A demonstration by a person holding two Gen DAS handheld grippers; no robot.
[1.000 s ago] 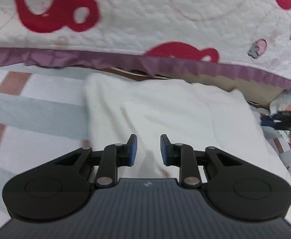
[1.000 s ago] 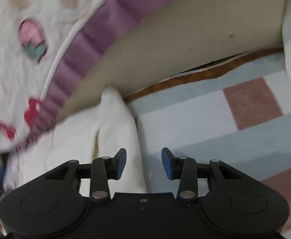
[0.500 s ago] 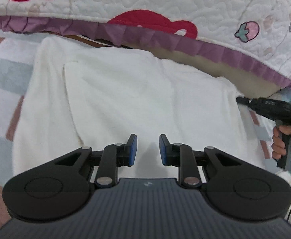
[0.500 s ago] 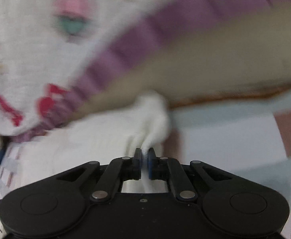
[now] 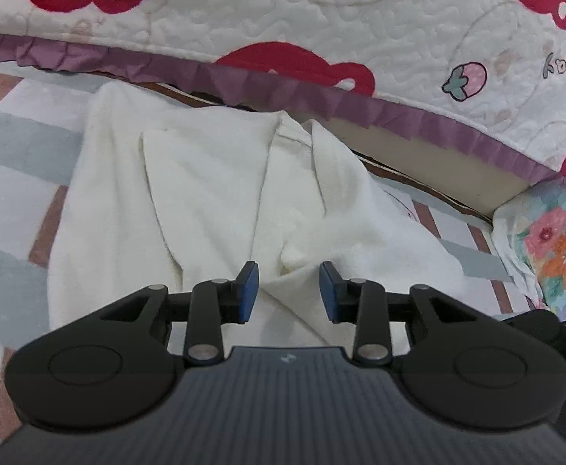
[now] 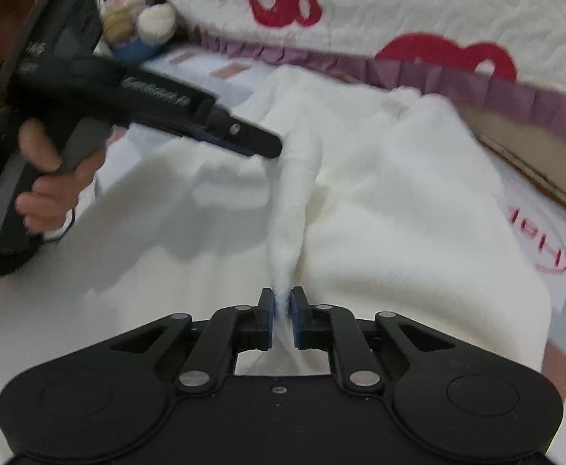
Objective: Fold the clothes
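A white fleecy garment (image 5: pixel 205 193) lies spread on the striped bed sheet, one side flap folded over its middle. My left gripper (image 5: pixel 288 275) hovers low over the near part of the fold. Its jaws are opening, and the blue pads stand apart without pressing on cloth. In the right wrist view my right gripper (image 6: pixel 281 302) pinches a raised ridge of the white garment (image 6: pixel 399 213) between its pads, though the jaws are starting to open. The left gripper (image 6: pixel 259 143), held by a hand (image 6: pixel 46 182), points at that ridge from the left.
A quilt with red bears and a purple frill (image 5: pixel 321 7) hangs along the far side. The striped sheet (image 5: pixel 11 147) shows to the left. A floral cloth (image 5: pixel 554 240) lies at the right, a plush rabbit (image 6: pixel 128 11) at the back, and a paper with red writing (image 6: pixel 546 248) beside the garment.
The right gripper closed on the garment's edge and carried it across over the garment, rolling as it went. The left gripper shifted sideways and its jaws widened.
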